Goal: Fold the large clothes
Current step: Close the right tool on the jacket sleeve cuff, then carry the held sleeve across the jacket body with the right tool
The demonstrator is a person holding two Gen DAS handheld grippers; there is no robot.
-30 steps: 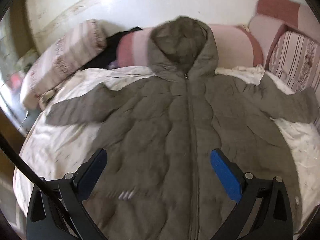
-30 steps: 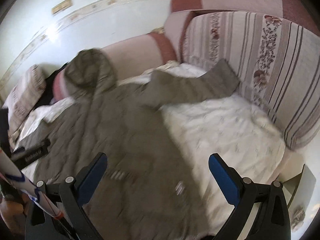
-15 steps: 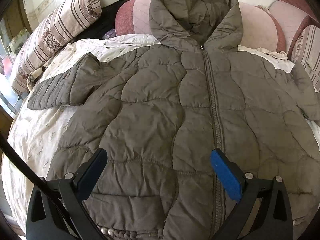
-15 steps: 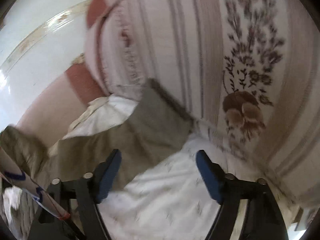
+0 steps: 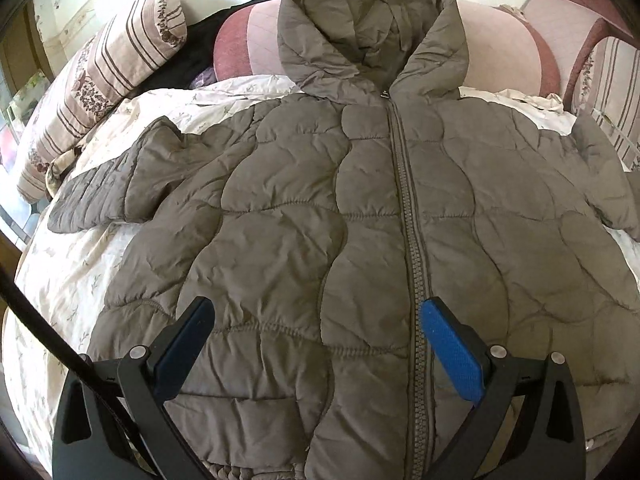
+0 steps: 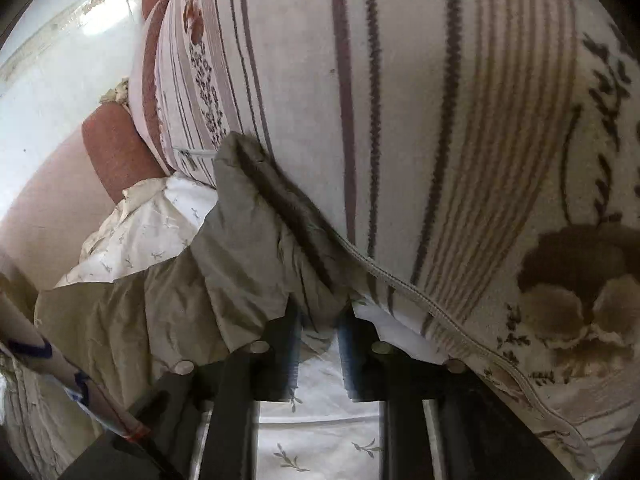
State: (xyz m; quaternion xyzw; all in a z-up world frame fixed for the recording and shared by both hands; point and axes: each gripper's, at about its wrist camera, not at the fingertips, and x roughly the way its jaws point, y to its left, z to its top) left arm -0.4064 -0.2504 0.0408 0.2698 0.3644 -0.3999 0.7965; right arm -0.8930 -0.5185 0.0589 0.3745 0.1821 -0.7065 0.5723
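My jacket (image 5: 320,216), a grey-brown quilted one with hood and closed zip, lies front-up and spread flat on the bed (image 5: 60,280). My left gripper (image 5: 316,312) hangs over its lower front, fingers wide apart with nothing between them. My right gripper (image 6: 320,320) has just been closing and now pinches the sleeve cuff (image 6: 280,216), wedged against the striped cushion (image 6: 400,100) with little room.

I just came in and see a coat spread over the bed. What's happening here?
A person with a gripper in each hand is starting to fold a hooded puffer jacket laid flat, zipped, on the bed. The right gripper has just been closing on the cuff of one sleeve, which lies against a striped cushion. The left gripper hovers open over the lower front. No fold is made yet.
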